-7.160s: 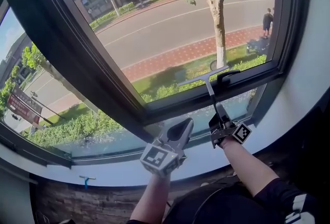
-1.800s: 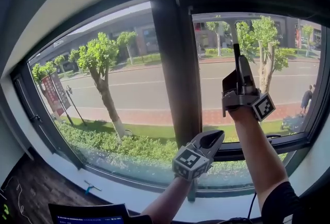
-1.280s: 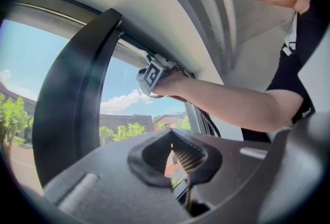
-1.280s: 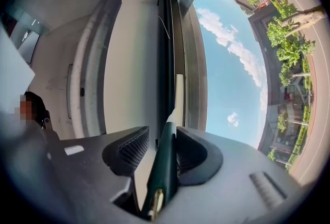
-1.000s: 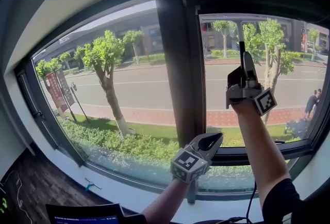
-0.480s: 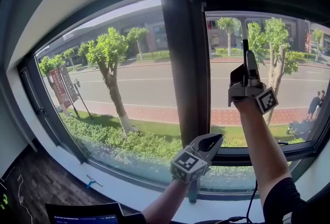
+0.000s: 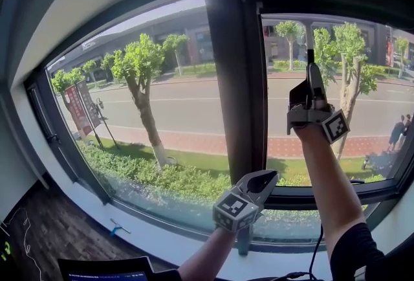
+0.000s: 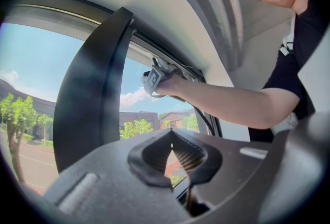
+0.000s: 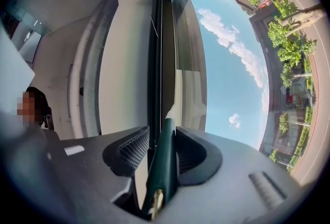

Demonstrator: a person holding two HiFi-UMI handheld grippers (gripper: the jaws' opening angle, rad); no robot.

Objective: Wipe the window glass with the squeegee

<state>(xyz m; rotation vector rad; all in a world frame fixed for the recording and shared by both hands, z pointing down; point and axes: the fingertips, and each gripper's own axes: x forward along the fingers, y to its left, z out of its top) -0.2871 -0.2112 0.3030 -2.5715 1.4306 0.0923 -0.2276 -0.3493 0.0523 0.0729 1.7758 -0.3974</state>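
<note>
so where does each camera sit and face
Head view: on the person's head, facing the window glass; shows left forearm, right forearm, left gripper and right gripper.
Left gripper view: rides that gripper, looks up past its shut, empty jaws at the dark frame; shows the right forearm.
Right gripper view: rides that gripper, looks up along the clamped squeegee at sky.
Shared: the first two show the right gripper.
</note>
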